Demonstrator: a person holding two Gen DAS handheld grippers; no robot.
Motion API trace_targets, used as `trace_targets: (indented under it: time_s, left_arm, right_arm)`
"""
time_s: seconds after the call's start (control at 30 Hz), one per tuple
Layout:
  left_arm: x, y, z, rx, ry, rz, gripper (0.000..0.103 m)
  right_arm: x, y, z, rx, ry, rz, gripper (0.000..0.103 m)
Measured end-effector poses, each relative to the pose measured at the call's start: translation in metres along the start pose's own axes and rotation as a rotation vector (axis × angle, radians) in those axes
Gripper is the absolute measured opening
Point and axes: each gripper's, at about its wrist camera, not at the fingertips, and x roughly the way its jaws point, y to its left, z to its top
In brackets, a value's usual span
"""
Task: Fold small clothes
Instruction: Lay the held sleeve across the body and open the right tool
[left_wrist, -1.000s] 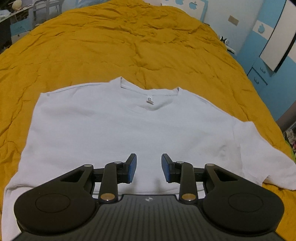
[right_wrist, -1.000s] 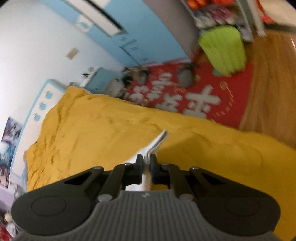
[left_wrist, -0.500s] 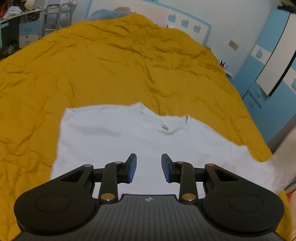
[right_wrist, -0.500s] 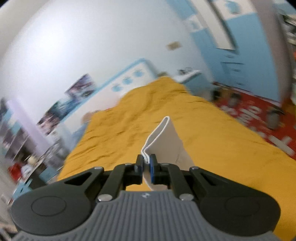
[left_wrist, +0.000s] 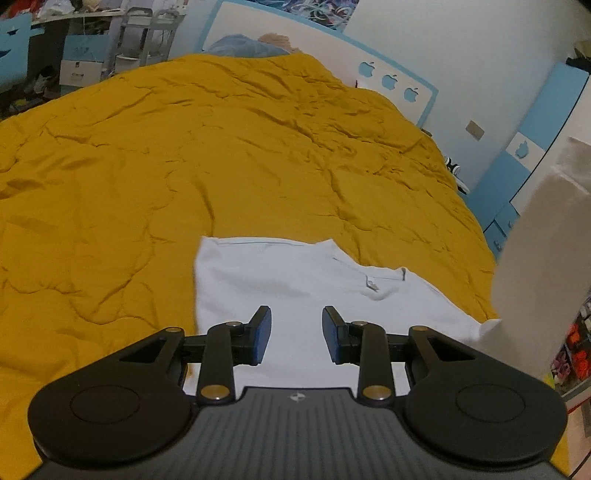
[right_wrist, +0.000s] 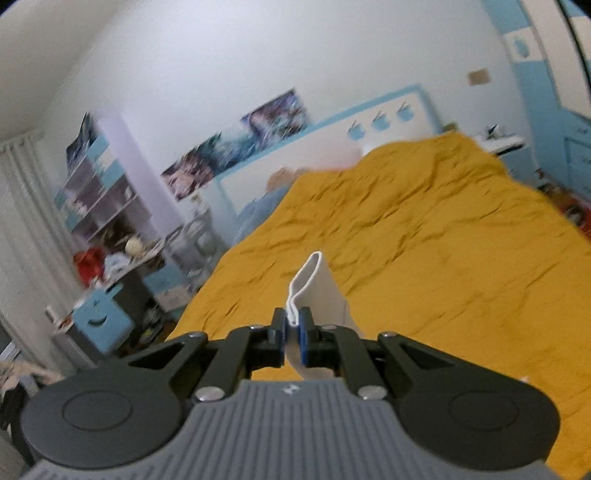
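The right gripper (right_wrist: 293, 328) has its jaws clenched on a lifted edge, probably a sleeve, of the shirt (left_wrist: 295, 288) lying on the bed (left_wrist: 221, 147); the left gripper (left_wrist: 295, 334) hangs released above it; the edge is best carried across level and laid flat.

Dim indoor light, warm cast, heavy fisheye both views.
Left wrist view fairly sharp at centre; yellow bedspread (left_wrist: 258, 155) creases w/ soft shadows, white shirt (left_wrist: 295, 291) bluish, raised cloth at rt edge smeared. Right wrist view motion-blurred: posters (right_wrist: 236, 147), shelves (right_wrist: 99, 192) streaked; walls bowed, corners vignetted black. No hard glare.
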Motion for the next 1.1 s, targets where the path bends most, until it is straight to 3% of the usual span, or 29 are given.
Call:
trace_targets:
  time_s: [0.23, 0.37, 0.5, 0.7, 0.8, 0.87, 0.97, 1.1]
  left_arm:
    - [0.001, 0.037, -0.003, -0.065, -0.005, -0.017, 0.037]
    - [0.006, 0.052, -0.007, -0.102, -0.004, -0.044, 0.037]
    - [0.008, 0.067, -0.012, -0.143, -0.014, -0.053, 0.037]
    - [0.015, 0.087, -0.014, -0.203, 0.002, -0.067, 0.036]
    - [0.019, 0.092, -0.017, -0.224, 0.006, -0.09, 0.036]
    - [0.025, 0.092, -0.018, -0.24, 0.016, -0.106, 0.036]
    - [0.034, 0.088, -0.019, -0.25, 0.036, -0.108, 0.036]
    - [0.052, 0.08, -0.019, -0.22, 0.045, -0.074, 0.036]
  right_arm:
    - [0.082, 0.05, -0.073, -0.012, 0.126, 0.047, 0.002]
    - [0.13, 0.056, -0.133, 0.003, 0.205, 0.077, 0.002]
    - [0.181, 0.057, -0.2, 0.027, 0.338, 0.091, 0.002]
    - [0.228, 0.057, -0.268, 0.093, 0.491, 0.128, 0.008]
    - [0.229, 0.056, -0.275, 0.081, 0.505, 0.154, 0.013]
    - [0.224, 0.051, -0.27, 0.071, 0.488, 0.161, 0.026]
    - [0.2, 0.028, -0.253, 0.046, 0.465, 0.15, 0.026]
    - [0.168, -0.027, -0.223, 0.002, 0.406, 0.049, 0.026]
